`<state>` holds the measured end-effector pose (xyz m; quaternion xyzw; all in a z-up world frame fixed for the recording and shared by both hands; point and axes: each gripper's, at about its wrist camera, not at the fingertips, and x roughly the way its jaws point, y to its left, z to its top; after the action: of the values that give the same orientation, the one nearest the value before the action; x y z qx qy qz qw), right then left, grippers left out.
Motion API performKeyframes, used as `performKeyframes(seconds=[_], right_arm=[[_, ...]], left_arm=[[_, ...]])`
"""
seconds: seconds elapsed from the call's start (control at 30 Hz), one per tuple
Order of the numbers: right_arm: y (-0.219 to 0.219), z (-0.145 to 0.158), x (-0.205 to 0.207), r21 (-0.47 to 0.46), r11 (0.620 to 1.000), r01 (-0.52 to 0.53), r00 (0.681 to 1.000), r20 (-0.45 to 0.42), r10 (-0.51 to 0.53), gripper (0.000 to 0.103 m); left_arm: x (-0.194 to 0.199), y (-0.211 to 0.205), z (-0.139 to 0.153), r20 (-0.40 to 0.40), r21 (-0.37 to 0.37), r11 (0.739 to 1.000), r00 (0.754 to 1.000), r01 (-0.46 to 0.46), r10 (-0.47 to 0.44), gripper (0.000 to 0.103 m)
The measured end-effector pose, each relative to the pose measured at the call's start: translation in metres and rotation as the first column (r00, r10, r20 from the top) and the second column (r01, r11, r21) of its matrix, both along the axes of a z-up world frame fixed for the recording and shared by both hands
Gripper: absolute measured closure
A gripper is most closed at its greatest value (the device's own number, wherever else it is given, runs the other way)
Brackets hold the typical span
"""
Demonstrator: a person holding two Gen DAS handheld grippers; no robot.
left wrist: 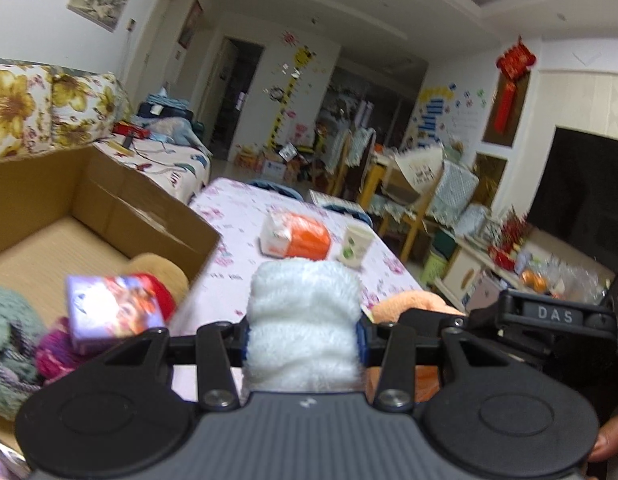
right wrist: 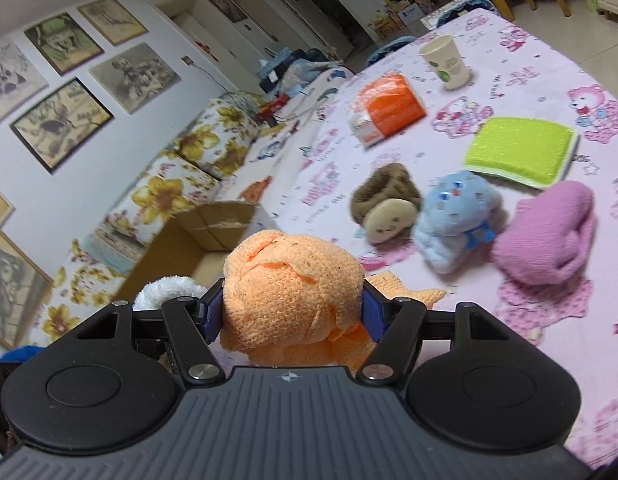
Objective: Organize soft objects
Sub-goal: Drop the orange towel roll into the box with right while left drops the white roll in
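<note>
My left gripper [left wrist: 303,338] is shut on a fluffy white cloth roll [left wrist: 303,320], held above the pink table beside an open cardboard box [left wrist: 121,208]. Inside the box lie a tissue pack [left wrist: 111,308], a tan soft item [left wrist: 161,270], red and purple knits and a green knit [left wrist: 9,340]. My right gripper [right wrist: 293,308] is shut on a bunched orange cloth [right wrist: 289,292]; its body shows at the right of the left wrist view. On the table lie a brown plush [right wrist: 385,204], a blue plush [right wrist: 455,216], a pink knit [right wrist: 549,232] and a green sponge pad [right wrist: 521,150].
An orange tissue pack [right wrist: 389,108] and a paper cup [right wrist: 447,62] stand farther back on the pink patterned tablecloth [right wrist: 549,340]. A floral sofa [right wrist: 181,184] runs behind the box. Chairs and a TV cabinet stand beyond the table's far right.
</note>
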<state>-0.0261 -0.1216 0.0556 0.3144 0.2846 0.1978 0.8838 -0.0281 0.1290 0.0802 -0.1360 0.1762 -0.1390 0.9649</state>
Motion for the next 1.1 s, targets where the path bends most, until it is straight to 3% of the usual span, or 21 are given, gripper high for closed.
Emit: performKeyframes(seconds=[0.33, 0.63, 0.83, 0.93, 1.1], right_arm=[[0.028, 0.010, 0.015, 0.191, 0.979, -0.068, 0.996, 0.070, 0.056, 0.020], [0.078, 0.013, 0.028, 0.199, 0.968, -0.152, 0.986, 0.091, 0.136, 0.020], [0.104, 0.009, 0.039, 0.211, 0.955, -0.207, 0.978, 0.072, 0.196, 0.019], [0.109, 0.005, 0.041, 0.217, 0.949, -0.227, 0.974, 0.045, 0.223, 0.016], [0.114, -0.003, 0.037, 0.192, 0.947, -0.259, 0.964, -0.003, 0.265, 0.001]], left_arm=[[-0.011, 0.043, 0.015, 0.079, -0.096, 0.981, 0.981, -0.170, 0.178, 0.060], [-0.015, 0.089, 0.017, 0.060, -0.142, 0.903, 0.907, -0.405, 0.416, 0.060], [-0.013, 0.113, 0.014, 0.015, -0.165, 0.853, 0.863, -0.496, 0.505, 0.060], [-0.010, 0.122, 0.011, -0.009, -0.178, 0.841, 0.855, -0.511, 0.518, 0.060], [-0.010, 0.124, 0.009, -0.011, -0.167, 0.840, 0.853, -0.516, 0.521, 0.058]])
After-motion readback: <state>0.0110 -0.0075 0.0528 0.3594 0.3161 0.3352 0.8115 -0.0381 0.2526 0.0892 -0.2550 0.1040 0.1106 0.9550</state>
